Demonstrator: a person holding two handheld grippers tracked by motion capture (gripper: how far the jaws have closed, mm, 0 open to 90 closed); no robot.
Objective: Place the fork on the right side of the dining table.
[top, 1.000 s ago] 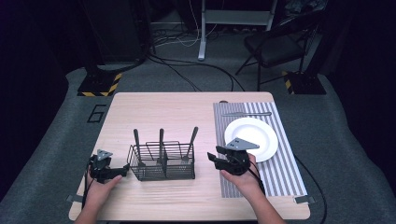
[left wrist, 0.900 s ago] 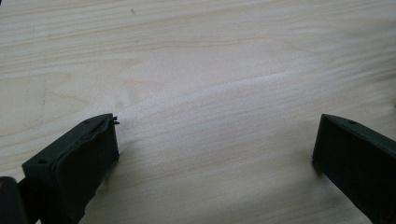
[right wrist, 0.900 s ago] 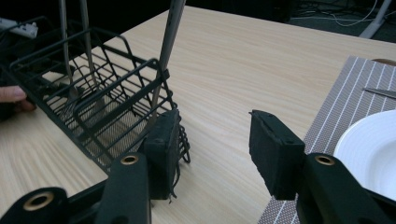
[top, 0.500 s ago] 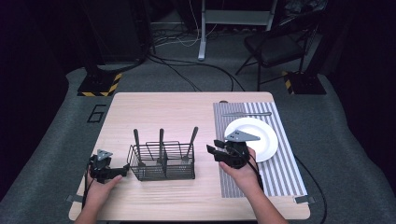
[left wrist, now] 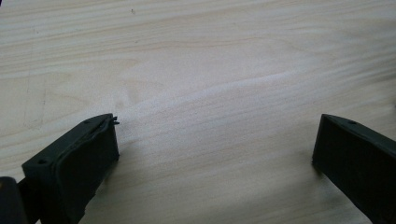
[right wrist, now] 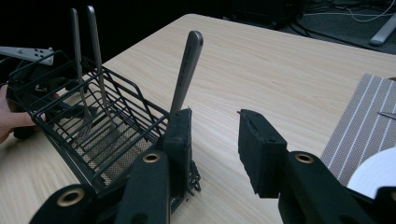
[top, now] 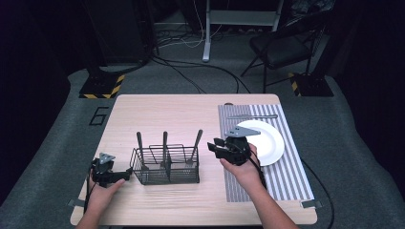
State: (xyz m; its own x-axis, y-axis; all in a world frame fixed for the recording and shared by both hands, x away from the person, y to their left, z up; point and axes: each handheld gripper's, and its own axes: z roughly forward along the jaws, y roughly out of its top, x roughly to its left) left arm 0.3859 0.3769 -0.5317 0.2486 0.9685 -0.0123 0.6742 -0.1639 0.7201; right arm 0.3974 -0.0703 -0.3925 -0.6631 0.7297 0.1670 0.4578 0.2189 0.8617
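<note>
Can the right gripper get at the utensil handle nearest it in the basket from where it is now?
Probably yes. The right gripper is open, beside the wire basket, and that handle stands up above the rim with nothing between them.

wooden table (top: 191, 114) | wire caddy (top: 165, 166) left-centre | striped placemat (top: 282, 176) right | white plate (top: 267, 143) on mat

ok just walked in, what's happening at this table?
A person holds a claw in each hand at a wooden table. The right claw is open, empty, and pointed at a black wire caddy with three utensil handles standing in it. The left claw is open too, low over the table beside the caddy's other end. A white plate sits on a striped placemat, with one utensil laid beyond it.
</note>
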